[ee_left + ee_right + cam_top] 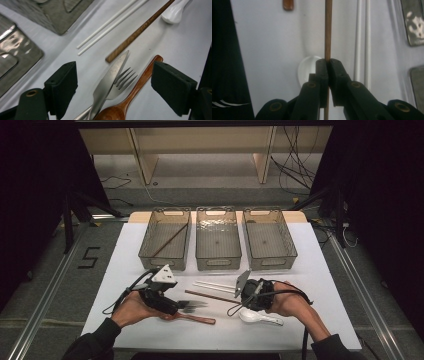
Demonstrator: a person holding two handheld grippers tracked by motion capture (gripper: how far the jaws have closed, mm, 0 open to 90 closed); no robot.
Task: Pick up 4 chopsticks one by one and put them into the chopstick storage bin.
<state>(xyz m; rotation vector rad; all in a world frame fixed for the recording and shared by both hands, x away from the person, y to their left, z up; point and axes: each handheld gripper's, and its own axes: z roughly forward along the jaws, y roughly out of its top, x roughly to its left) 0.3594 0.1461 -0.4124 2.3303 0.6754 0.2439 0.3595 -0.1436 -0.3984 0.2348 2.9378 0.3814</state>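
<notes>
**Wooden chopstick clamped in the right claw**

Brown wood, thin and straight: the wooden chopstick point(328, 30) is gripped between the pads of the right claw point(327, 62), which is clenched on it. In the high view the chopstick point(210, 295) runs lengthwise across the table point(320, 285), its free end pointing toward the left claw point(186, 306). Just beyond the chopstick lie two white chopsticks point(212, 285), roughly parallel to it. Nearer the person than the chopstick are a white spoon point(257, 317), a wooden spoon point(130, 100), a knife point(110, 80) and a fork point(122, 81). The left claw stands released, its pads either side of those last three.

Farther beyond the chopstick sit three mesh baskets. The left basket point(150, 232) holds one dark stick laid diagonally. The middle basket point(218, 265) and right basket point(290, 240) sit beside it.
</notes>
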